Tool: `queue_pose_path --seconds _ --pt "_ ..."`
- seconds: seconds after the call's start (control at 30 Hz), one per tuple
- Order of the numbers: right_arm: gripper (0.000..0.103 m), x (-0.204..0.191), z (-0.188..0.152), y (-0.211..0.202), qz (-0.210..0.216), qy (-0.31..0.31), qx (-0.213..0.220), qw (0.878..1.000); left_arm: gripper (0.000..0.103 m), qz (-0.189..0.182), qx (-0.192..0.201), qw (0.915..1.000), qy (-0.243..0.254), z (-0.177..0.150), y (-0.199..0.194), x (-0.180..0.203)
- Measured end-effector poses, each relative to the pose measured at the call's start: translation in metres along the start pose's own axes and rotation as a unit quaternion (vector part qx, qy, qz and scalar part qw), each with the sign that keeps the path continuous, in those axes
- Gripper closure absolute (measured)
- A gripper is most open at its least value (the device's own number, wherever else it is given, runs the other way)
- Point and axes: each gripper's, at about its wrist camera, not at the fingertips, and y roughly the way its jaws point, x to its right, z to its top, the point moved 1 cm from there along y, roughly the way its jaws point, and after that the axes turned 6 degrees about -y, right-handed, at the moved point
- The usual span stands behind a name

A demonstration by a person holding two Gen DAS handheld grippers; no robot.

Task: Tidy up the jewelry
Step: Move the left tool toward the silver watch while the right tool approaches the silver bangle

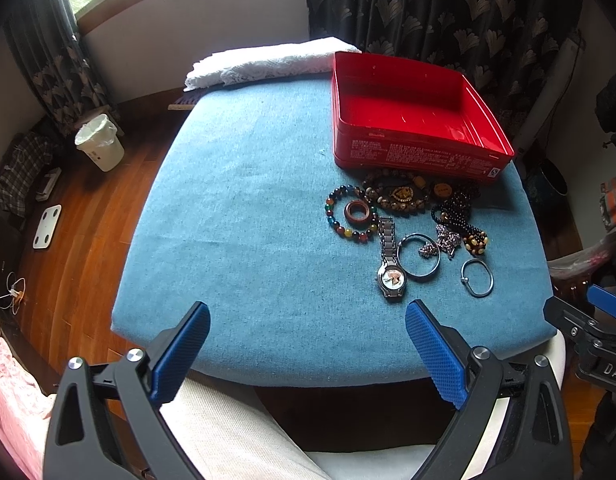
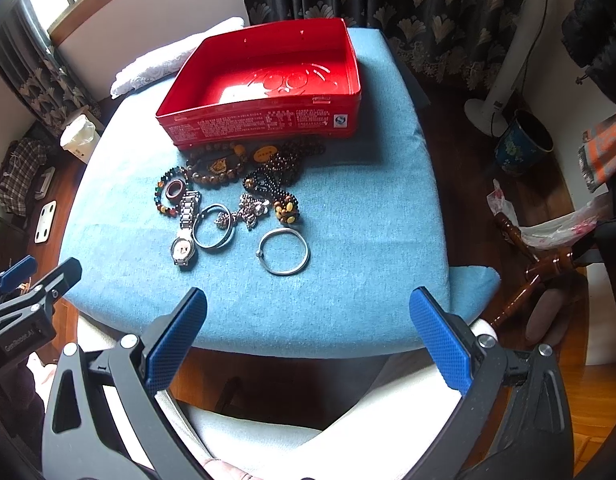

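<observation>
An empty red tin box [image 1: 408,148] [image 2: 263,128] stands at the back of the blue cloth. Jewelry lies in a heap before it: a steel wristwatch [image 1: 391,278] [image 2: 183,248], a colourful bead bracelet [image 1: 335,224] [image 2: 160,200], brown bead strings [image 1: 404,196] [image 2: 215,170], black beads [image 1: 456,208] [image 2: 275,176], a dark bangle [image 1: 418,278] [image 2: 211,245] and a silver bangle [image 1: 476,276] [image 2: 283,270]. My left gripper [image 1: 308,314] hangs open over the front edge, left of the heap. Over the same edge my right gripper [image 2: 308,300] is open, nothing between its fingers.
A blue cloth [image 1: 235,208] [image 2: 368,208] covers the table. White lace fabric [image 1: 267,62] [image 2: 155,64] lies at the back. A white bin [image 1: 99,146] and a scale [image 1: 47,226] sit on the wooden floor at left. A fan stand [image 2: 504,80] and blue pot [image 2: 520,148] stand at right.
</observation>
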Motion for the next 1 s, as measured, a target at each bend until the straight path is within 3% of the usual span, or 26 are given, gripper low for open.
queue_pose_path --seconds 0.33,0.5,0.57,1.0 --pt "0.006 0.010 0.004 0.026 0.021 0.009 -0.024 0.999 0.019 -0.026 -0.048 0.9980 0.030 0.000 0.043 0.025" --pt "0.014 0.011 0.010 0.042 0.038 0.007 -0.038 0.999 0.026 -0.037 -0.072 0.9959 0.040 0.002 0.066 0.035" --pt "0.025 0.011 0.012 0.048 0.044 0.004 -0.046 0.998 0.026 -0.042 -0.078 0.9951 0.045 0.002 0.072 0.039" --pt "0.031 0.005 0.023 0.090 0.069 -0.008 -0.093 0.993 0.026 -0.040 -0.102 0.9916 0.070 -0.001 0.103 0.058"
